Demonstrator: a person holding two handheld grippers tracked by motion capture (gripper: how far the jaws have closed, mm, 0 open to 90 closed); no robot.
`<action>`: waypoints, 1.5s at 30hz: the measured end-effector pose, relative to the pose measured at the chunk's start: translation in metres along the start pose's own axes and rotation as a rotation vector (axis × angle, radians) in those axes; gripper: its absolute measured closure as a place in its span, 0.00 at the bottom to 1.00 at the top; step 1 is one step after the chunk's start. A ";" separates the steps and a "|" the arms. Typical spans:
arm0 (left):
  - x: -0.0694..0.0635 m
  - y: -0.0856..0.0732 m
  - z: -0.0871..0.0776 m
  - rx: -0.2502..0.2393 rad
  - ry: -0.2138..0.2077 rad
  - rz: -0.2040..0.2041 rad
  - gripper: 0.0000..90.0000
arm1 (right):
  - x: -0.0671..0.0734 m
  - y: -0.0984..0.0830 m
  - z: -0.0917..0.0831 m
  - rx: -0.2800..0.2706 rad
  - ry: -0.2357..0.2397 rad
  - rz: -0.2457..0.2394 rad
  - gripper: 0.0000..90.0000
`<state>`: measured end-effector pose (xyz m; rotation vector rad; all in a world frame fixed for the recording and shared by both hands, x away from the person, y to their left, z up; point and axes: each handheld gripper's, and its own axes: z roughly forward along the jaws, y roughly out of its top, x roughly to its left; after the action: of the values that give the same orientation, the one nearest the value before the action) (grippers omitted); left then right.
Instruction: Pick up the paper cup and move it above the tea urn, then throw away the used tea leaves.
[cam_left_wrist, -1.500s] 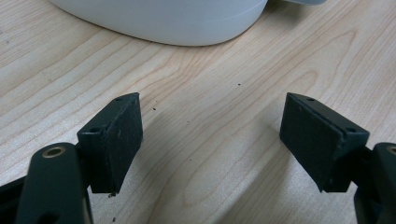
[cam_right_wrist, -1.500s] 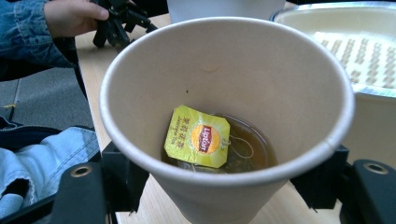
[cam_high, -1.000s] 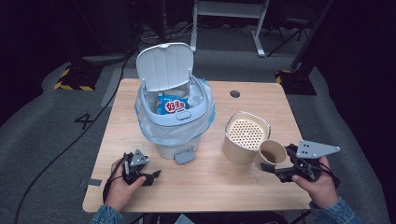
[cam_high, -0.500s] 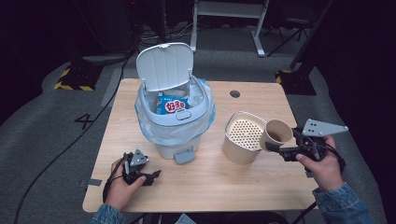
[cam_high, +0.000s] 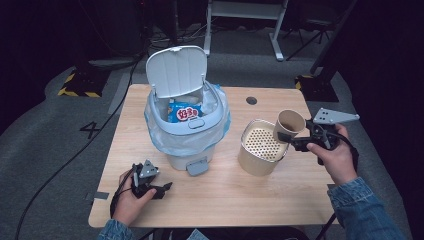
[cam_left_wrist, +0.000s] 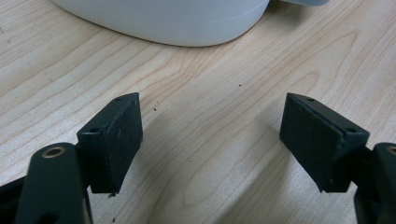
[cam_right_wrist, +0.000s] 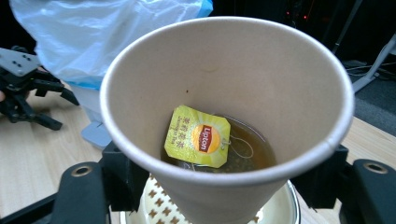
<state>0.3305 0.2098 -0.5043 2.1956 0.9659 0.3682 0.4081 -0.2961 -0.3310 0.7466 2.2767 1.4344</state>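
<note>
A paper cup (cam_high: 290, 122) is tilted over the right rim of a beige canister with a perforated insert (cam_high: 260, 150), and my right gripper (cam_high: 287, 137) is shut on the cup. In the right gripper view the cup (cam_right_wrist: 224, 79) holds brown tea and a yellow tea bag tag (cam_right_wrist: 198, 136), with the perforated insert (cam_right_wrist: 154, 205) just below. My left gripper (cam_high: 162, 189) rests on the table in front of the bin. Its jaws (cam_left_wrist: 212, 140) stand wide open with only bare wood between them.
A white pedal bin (cam_high: 187, 130) with its lid (cam_high: 177, 70) raised stands at the middle of the wooden table (cam_high: 240, 200). It has a plastic liner and a blue snack packet (cam_high: 185, 113) inside. The bin's base (cam_left_wrist: 163, 18) lies just ahead of the left jaws.
My right gripper has lifted the cup from beside the canister on the table up to above its right rim. The left hand has stayed where it was.
</note>
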 end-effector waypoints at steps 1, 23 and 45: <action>0.000 0.000 0.000 0.001 0.002 0.004 0.24 | -0.001 0.001 0.003 0.005 -0.003 0.000 0.34; 0.000 0.000 0.000 -0.001 0.001 0.003 0.24 | -0.008 0.001 0.048 0.086 -0.036 -0.053 0.34; 0.000 0.000 0.000 -0.001 0.001 0.003 0.24 | 0.009 0.009 0.047 0.315 -0.316 -0.790 0.35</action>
<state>0.3302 0.2099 -0.5044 2.1964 0.9629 0.3713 0.4288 -0.2530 -0.3431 0.0850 2.1761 0.5636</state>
